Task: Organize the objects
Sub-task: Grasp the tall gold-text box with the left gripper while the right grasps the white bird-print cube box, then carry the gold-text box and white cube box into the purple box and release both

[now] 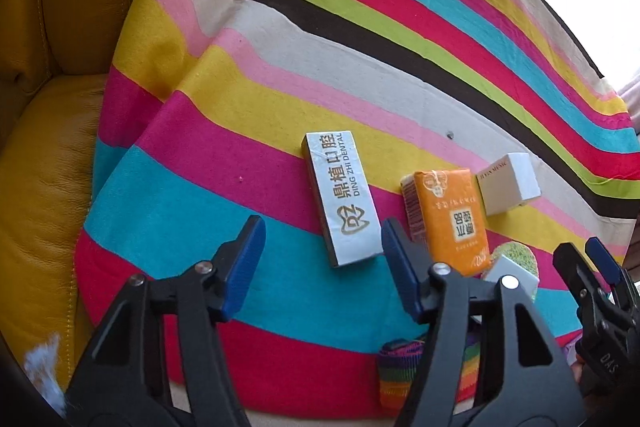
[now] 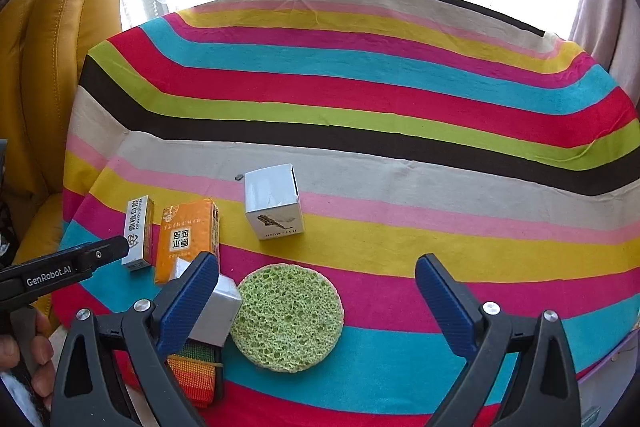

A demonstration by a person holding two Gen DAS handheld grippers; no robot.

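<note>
Boxes: three — dental box (image 2: pixel 139 231), white cube box (image 2: pixel 273 201), grey box (image 2: pixel 216 311). Tissue pack (image 2: pixel 188 239): one. Sponge (image 2: pixel 287 317): one.

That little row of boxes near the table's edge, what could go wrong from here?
The long white box and orange packet lie close together, so the left gripper, open and empty, might nudge one while reaching for the other. The small grey box rests partly on the green sponge and could tip.
</note>
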